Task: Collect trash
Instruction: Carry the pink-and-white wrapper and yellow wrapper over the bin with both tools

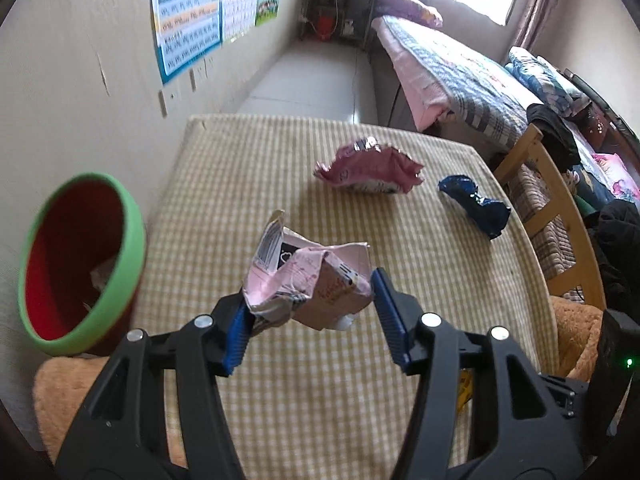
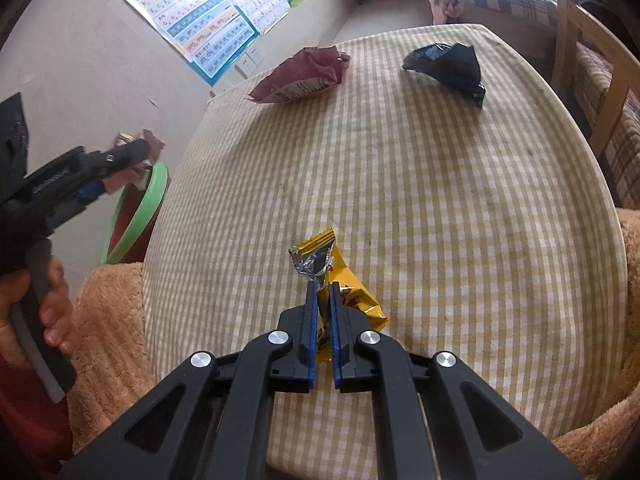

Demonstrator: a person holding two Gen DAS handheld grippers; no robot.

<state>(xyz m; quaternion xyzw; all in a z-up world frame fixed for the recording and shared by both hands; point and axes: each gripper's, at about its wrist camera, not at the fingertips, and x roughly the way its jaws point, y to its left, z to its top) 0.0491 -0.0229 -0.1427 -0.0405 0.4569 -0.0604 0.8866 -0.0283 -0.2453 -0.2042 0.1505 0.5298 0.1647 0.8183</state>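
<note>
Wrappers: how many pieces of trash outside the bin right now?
4. Pink carton in the left hand-held gripper, yellow wrapper in the right hand-held gripper, pink bag and blue wrapper on the table. More may sit in the bin.

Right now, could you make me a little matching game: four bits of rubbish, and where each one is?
Things:
1. pink carton
2. yellow wrapper
3. dark blue wrapper
4. bin

Places:
A. lying loose near the table's far right edge
B. in the left claw
C. beside the table, by the wall
D. pinched in the right claw

Pairs: 1-B, 2-D, 3-A, 4-C
</note>
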